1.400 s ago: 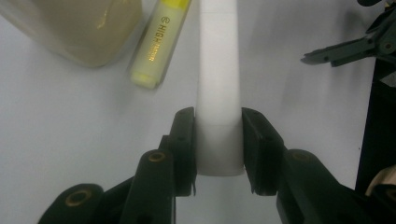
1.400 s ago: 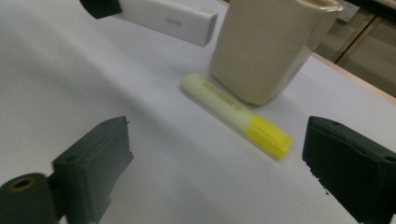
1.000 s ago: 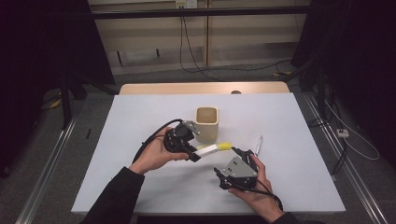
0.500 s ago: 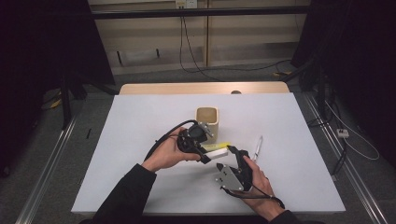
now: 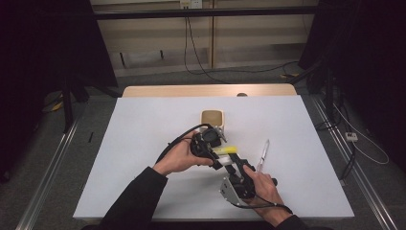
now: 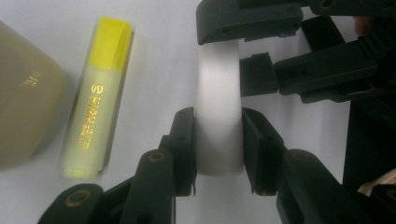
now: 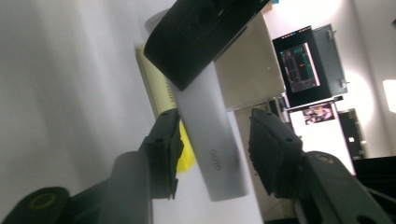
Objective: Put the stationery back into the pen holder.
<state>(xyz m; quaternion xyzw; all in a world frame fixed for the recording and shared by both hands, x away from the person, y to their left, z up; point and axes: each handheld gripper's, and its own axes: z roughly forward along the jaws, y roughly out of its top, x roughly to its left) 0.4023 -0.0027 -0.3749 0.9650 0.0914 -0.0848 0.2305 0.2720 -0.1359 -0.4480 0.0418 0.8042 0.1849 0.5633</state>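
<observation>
- A person sits at the near edge of a white tabletop (image 5: 143,143), holding a two-jaw claw in each hand. The two claws meet tip to tip a little nearer than the middle of the tabletop.
- The left claw (image 6: 218,126) is clamped on a white bar (image 6: 218,84), with a pad pressing each side near one end. The bar seems to be held just off the tabletop rather than resting on it.
- The right claw (image 7: 212,140) straddles the bar's other end (the end with small grey lettering). Its jaws have just been closing, with the bar between them. One pad is at or very near the bar, while the other shows a clear gap, so this claw is not gripping yet.
- A yellow highlighter (image 6: 98,93) lies flat on the tabletop just beside the bar, between it and a beige cup (image 5: 212,117). The cup stands upright near the middle of the tabletop, toward the far edge.
- A clear pen (image 5: 263,155) lies on the tabletop toward the right edge, apart from both claws and untouched.
- Progress, as a judgement: the bar has been picked up and brought to the second claw, so that part looks done. The right claw has yet to finish its grip. After that comes either a hand-over or a pull between the two claws; I cannot tell which.
- The highlighter and pen are outside the cup, and I cannot tell what the cup holds.
</observation>
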